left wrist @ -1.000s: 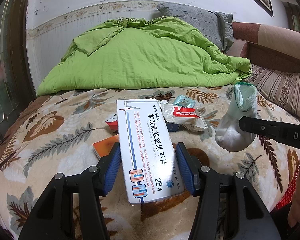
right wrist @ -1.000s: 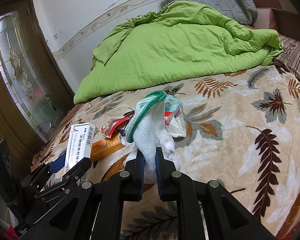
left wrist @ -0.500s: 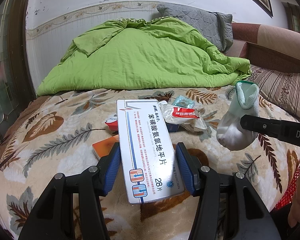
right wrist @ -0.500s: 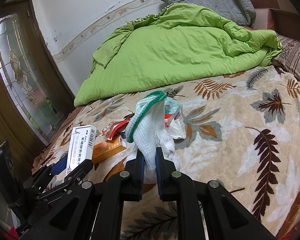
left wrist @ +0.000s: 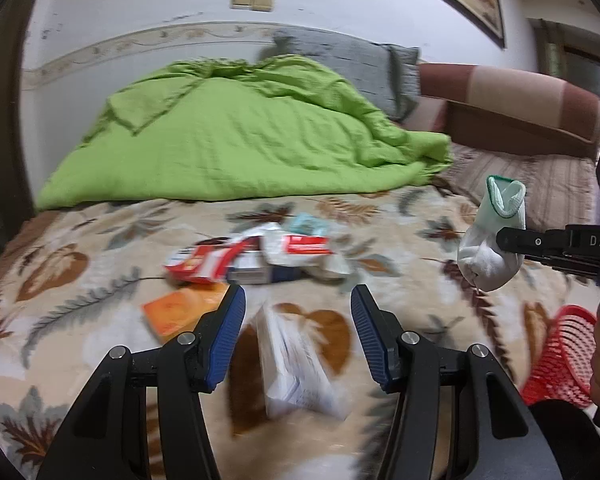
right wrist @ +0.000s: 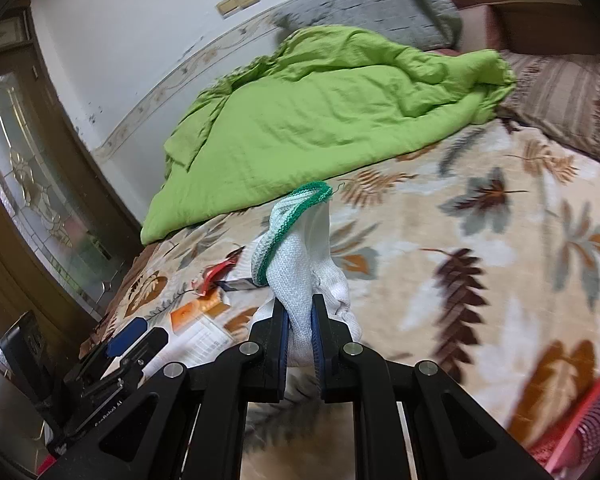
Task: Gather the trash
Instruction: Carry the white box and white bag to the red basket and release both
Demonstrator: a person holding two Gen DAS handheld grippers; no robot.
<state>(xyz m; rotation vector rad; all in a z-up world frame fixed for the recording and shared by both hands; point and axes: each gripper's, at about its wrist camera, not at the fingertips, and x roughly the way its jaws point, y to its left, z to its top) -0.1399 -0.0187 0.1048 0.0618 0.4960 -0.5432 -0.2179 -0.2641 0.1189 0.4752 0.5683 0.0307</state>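
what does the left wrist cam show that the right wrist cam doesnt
Only the left wrist view: the teal packet, and the white medicine box blurred between the left gripper's open pads, apparently not touched by either. Only the right wrist view: the glass-panelled door. Both: the white sock clamped in the right gripper, the green quilt, the orange box, the red basket.

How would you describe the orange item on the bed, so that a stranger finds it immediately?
Start at the big green quilt, then come down the leaf-patterned blanket to the litter pile. The flat orange packet lies on the pile's near left edge, beside the left gripper. It alone is plain orange; its neighbours are red and white.
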